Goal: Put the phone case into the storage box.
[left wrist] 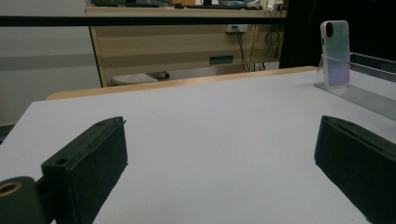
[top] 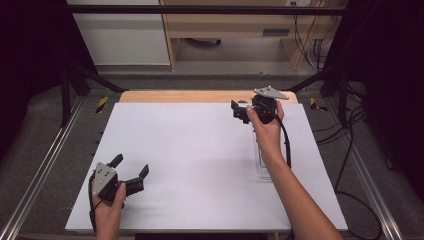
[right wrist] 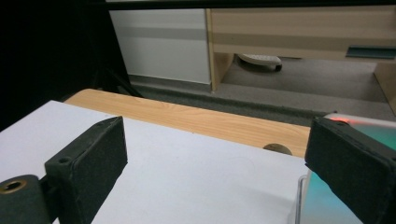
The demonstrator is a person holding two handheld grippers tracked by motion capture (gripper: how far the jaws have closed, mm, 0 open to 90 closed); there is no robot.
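Observation:
A white-backed phone (left wrist: 335, 53) stands upright in a clear acrylic stand (left wrist: 355, 93) on the right side of the white table top. From above, the stand (top: 263, 167) lies under the person's right forearm. My right gripper (top: 238, 111) is held near the table's far right edge, open. In its own view the right gripper (right wrist: 217, 140) has nothing between its jaws, and the phone's teal screen (right wrist: 322, 203) shows just behind the right jaw. My left gripper (top: 131, 165) rests open near the front left, and its own view shows the left gripper (left wrist: 222, 135) holding nothing.
A strip of bare wood (top: 200, 96) runs along the table's far edge. Metal rails (top: 45, 165) flank the table, and cables (top: 350, 150) trail on the floor to the right. A wooden desk (top: 235, 30) stands beyond.

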